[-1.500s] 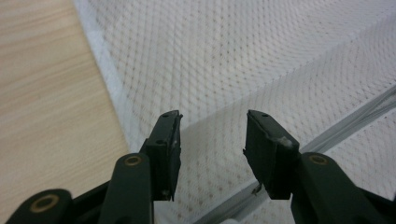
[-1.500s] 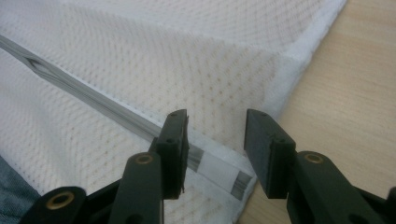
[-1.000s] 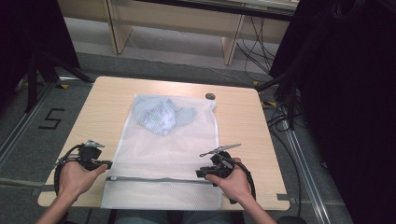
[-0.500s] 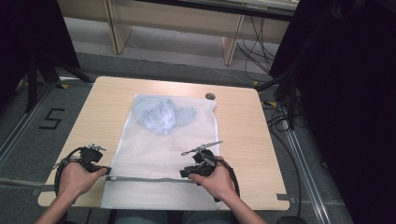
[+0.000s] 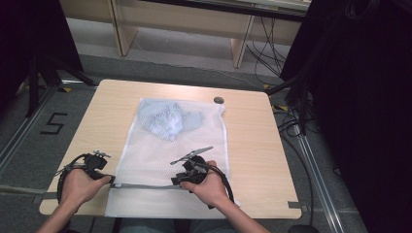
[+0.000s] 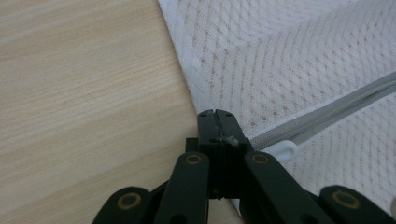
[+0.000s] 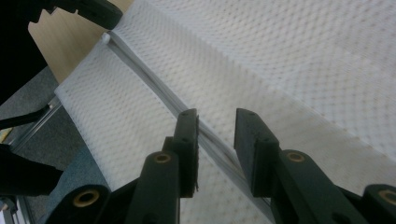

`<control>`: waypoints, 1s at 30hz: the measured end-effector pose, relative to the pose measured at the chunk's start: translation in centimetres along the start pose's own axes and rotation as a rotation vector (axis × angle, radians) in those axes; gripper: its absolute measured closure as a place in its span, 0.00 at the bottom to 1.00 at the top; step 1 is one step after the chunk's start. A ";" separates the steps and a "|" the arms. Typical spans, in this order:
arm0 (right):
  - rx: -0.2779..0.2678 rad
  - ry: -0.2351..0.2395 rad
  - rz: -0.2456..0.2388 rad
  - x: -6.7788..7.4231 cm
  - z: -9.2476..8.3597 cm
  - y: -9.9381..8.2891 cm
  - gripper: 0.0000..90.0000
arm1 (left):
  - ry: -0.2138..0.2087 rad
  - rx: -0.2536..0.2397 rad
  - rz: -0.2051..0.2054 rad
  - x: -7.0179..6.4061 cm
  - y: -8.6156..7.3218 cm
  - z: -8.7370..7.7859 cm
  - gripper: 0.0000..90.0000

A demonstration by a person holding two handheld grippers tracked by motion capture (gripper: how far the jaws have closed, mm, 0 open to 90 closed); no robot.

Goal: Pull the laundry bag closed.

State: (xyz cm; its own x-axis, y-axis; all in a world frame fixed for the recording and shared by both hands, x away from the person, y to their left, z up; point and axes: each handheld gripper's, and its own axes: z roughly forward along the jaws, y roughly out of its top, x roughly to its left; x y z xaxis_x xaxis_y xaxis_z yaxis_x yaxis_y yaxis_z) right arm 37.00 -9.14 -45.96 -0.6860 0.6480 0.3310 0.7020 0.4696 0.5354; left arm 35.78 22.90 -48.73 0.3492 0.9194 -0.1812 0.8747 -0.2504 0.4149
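Zipping of a mesh laundry bag, mid-stroke. The left tool (image 6: 217,116) is pressed together on the bag's edge at the left end of the zipper (image 5: 143,186), apparently on the fabric by the white end tab (image 6: 280,149), anchoring it against the tabletop (image 5: 252,141). The right tool (image 7: 215,122) sits over the zipper line about midway along it; its jaws have just been opening and now stand spread, the grey zipper tape running between them with neither pad pressing on it.

Judged step — a re-grip or search for the slider. The slider itself cannot be made out in these pictures. The next move calls for centring the spread jaws on the slider or its pull, closing firmly, then drawing along the zipper line while the left tool holds its end taut.

The white mesh laundry bag (image 5: 165,160) lies flat in the middle of the tabletop, its near edge overhanging the person's side. It is translucent, of fine honeycomb weave — a crumpled pale-blue garment (image 5: 167,119) shows through at the far end. A small dark round object (image 5: 218,100) sits beyond the bag's far right corner.
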 end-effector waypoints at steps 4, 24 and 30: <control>0.005 0.008 -0.015 0.4 0.7 0.3 0.79 | -0.006 0.013 0.007 0.1 0.0 0.1 0.99; 0.006 0.068 -0.033 3.0 4.6 2.4 0.76 | -0.021 0.016 -0.011 0.2 -0.1 0.2 0.99; 0.016 0.075 -0.041 3.8 5.4 3.2 0.76 | -0.021 0.012 -0.019 0.1 0.0 0.2 0.99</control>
State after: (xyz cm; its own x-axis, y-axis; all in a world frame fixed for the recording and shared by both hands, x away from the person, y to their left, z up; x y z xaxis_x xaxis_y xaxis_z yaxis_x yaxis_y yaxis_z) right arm 37.68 -1.96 -47.24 -0.7261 0.5813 0.3671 0.6757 0.5049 0.5371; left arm 35.85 22.95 -48.97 0.3396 0.9174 -0.2074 0.8852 -0.2372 0.4003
